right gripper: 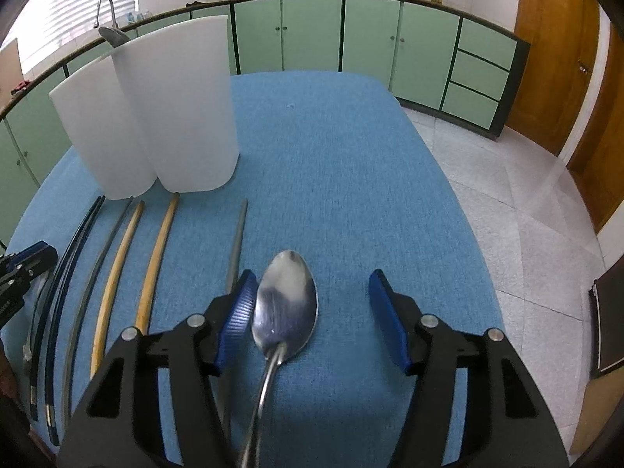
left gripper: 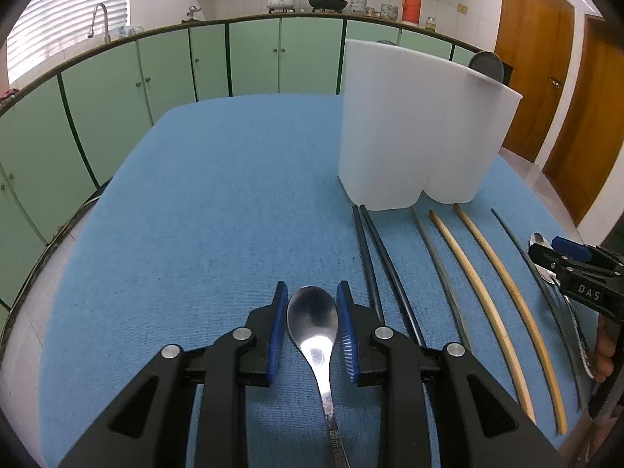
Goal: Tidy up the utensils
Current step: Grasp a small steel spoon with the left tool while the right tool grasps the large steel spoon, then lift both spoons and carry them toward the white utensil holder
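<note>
Working over the blue cloth-covered counter (left gripper: 195,214), I see the white two-lobed plastic holder (left gripper: 413,124) upper right in my left view. My left gripper (left gripper: 312,323) straddles a steel spoon (left gripper: 314,323), handle toward me, fingers unclenched. My right gripper (right gripper: 312,312) gapes around another spoon (right gripper: 286,300) similarly; chopsticks (right gripper: 117,273) lie between.
</note>
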